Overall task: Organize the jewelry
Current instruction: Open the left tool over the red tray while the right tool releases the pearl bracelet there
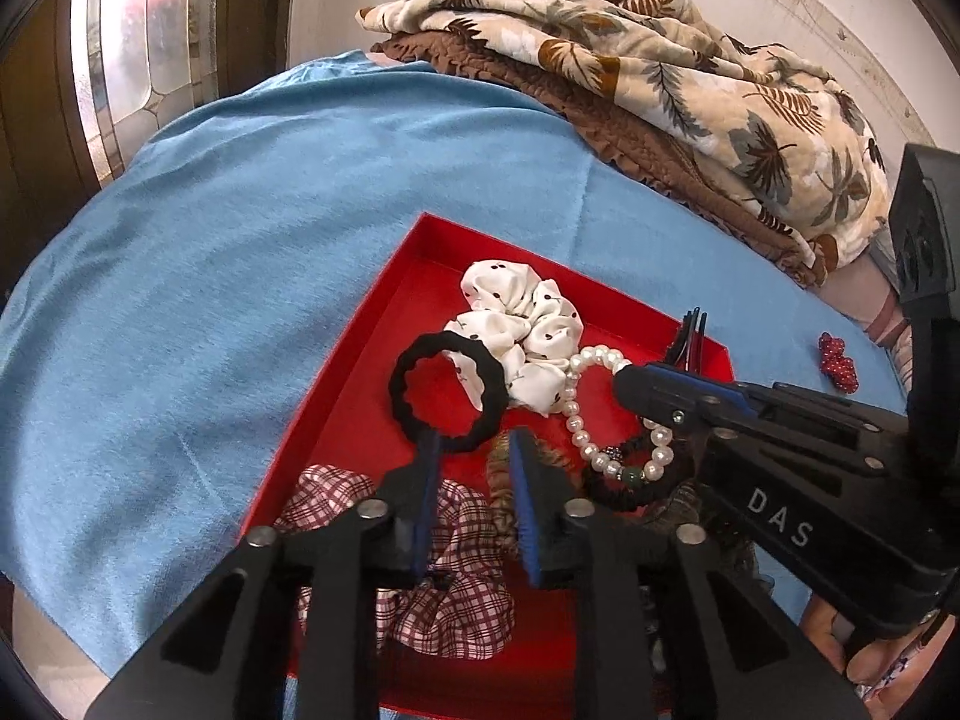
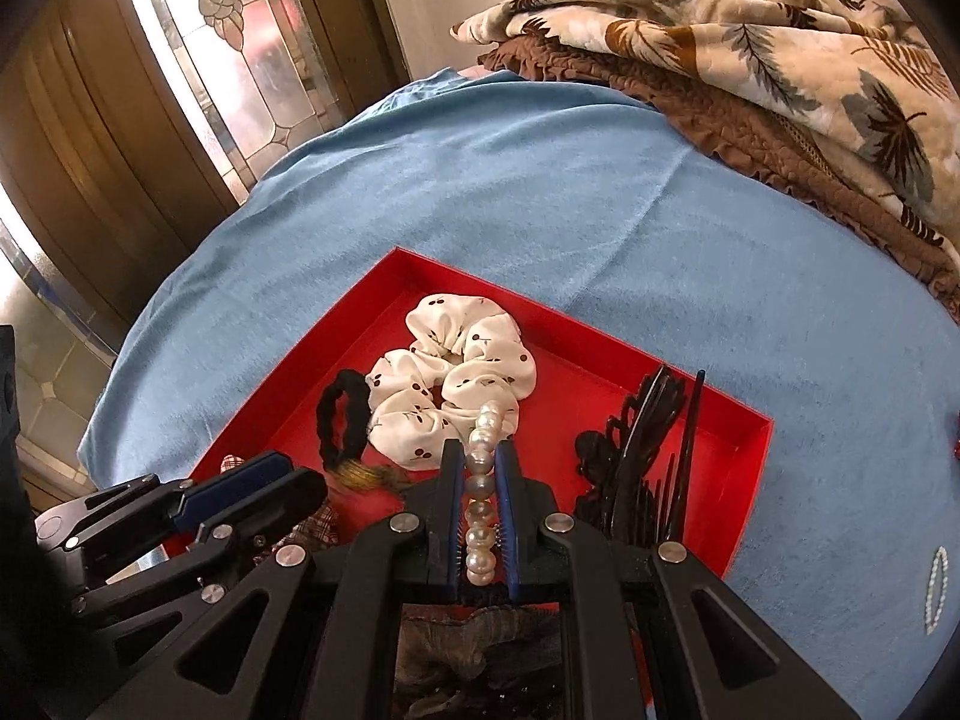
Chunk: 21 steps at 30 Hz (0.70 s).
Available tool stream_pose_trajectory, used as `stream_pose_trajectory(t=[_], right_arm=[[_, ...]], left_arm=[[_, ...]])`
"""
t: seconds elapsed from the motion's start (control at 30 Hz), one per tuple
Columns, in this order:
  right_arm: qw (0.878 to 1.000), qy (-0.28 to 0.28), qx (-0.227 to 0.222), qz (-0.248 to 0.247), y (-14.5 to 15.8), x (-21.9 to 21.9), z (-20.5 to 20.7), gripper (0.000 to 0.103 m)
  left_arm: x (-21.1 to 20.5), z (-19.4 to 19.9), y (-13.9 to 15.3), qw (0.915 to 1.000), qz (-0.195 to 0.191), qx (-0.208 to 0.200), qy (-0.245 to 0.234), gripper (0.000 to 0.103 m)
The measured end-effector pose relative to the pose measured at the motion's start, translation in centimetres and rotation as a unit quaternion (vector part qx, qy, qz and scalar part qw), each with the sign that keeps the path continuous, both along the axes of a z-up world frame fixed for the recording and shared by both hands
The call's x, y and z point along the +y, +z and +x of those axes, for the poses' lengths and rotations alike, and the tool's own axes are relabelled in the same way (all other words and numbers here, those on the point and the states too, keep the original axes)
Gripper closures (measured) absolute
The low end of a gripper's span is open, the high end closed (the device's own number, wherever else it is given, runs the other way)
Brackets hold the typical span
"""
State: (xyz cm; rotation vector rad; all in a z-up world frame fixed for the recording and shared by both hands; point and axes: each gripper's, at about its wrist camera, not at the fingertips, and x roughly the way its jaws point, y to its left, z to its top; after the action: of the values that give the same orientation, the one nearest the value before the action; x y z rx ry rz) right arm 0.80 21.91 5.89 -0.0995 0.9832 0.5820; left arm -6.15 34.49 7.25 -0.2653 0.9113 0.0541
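Now | right gripper (image 2: 480,468) jaws clamp pearl bracelet (image 2: 480,516) | left gripper (image 1: 474,468) jaws narrowly apart, black hair tie (image 1: 447,399) at tips

Blue cloth (image 2: 480,192) spread right across the bed here, and a red tray (image 2: 744,438) sits on it towards the near edge. Folded leaf-print blanket (image 2: 750,18) piled at the far right corner, over a brown quilted one (image 2: 708,102). Small red beaded piece (image 1: 839,363) lies on the cloth just right of the tray
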Motion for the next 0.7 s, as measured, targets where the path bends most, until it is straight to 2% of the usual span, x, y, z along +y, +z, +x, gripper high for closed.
stream_pose_trajectory(t=[0.13, 0.23, 0.33, 0.4, 0.7], right_arm=[[1.000, -0.001, 0.006, 0.014, 0.1, -0.3, -0.1, 0.090], [1.000, -0.006, 0.005, 0.022, 0.6, -0.6, -0.2, 0.085], [0.999, -0.009, -0.001, 0.031, 1.5, -1.2, -0.4, 0.073], [0.999, -0.013, -0.010, 0.037, 2.3, -1.7, -0.7, 0.066], [0.998, -0.036, -0.039, 0.041, 4.6, -5.5, -1.7, 0.066]], left_arm=[[-0.3, -0.5, 0.8, 0.9996, 0.019, -0.019, 0.001, 0.061], [-0.6, -0.9, 1.4, 0.9985, 0.042, -0.034, 0.006, 0.058], [-0.8, -1.2, 1.7, 0.9974, 0.058, -0.043, 0.008, 0.050], [-0.9, -1.2, 1.8, 0.9969, 0.065, -0.044, 0.008, 0.050], [-1.2, -1.3, 1.9, 0.9953, 0.085, -0.045, 0.016, 0.050]])
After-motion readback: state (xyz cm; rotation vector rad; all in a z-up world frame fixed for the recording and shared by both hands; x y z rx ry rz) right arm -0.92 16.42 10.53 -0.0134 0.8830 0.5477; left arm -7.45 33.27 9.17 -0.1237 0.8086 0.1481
